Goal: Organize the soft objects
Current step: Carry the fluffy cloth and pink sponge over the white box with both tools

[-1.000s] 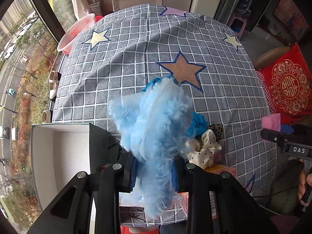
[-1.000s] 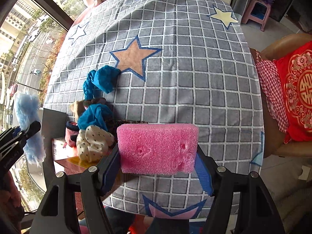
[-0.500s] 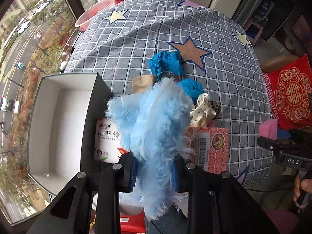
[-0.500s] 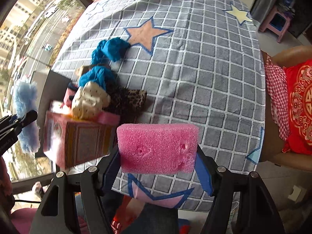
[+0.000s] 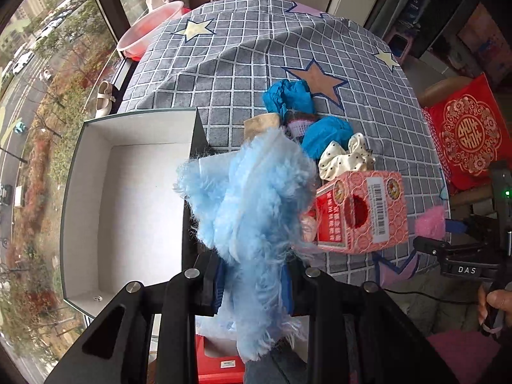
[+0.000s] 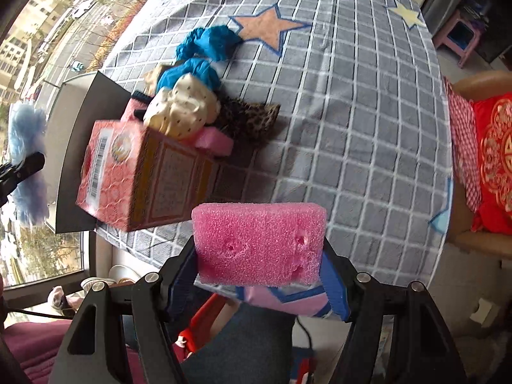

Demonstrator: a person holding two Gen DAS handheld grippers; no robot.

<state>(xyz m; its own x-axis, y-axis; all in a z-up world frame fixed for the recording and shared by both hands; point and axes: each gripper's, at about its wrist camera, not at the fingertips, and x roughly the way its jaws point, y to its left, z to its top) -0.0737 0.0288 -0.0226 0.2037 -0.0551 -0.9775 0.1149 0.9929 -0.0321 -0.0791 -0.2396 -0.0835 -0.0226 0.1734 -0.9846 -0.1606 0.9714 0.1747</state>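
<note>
Fluffy cloth (image 5: 249,198): pale sky blue.
Sponge (image 6: 259,243): bright pink, porous.
Tablecloth (image 5: 243,64): grey squares with a white grid, plus tan, cream and lilac stars edged in dark blue.
Open box (image 5: 128,192): white inside, dark outer walls.
Carton (image 5: 361,211): red and pink scale pattern, white barcode label.
Scrunchie (image 5: 345,156): cream with dark dots.
Crumpled cloths (image 5: 288,96): teal blue.
Pouch (image 6: 249,118): leopard print.
Cushion (image 5: 467,134): red with gold ornament.
Basin (image 5: 147,28): translucent pink.

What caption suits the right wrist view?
Right gripper clamps a pink sponge above the checked tablecloth, near a red carton.
</note>
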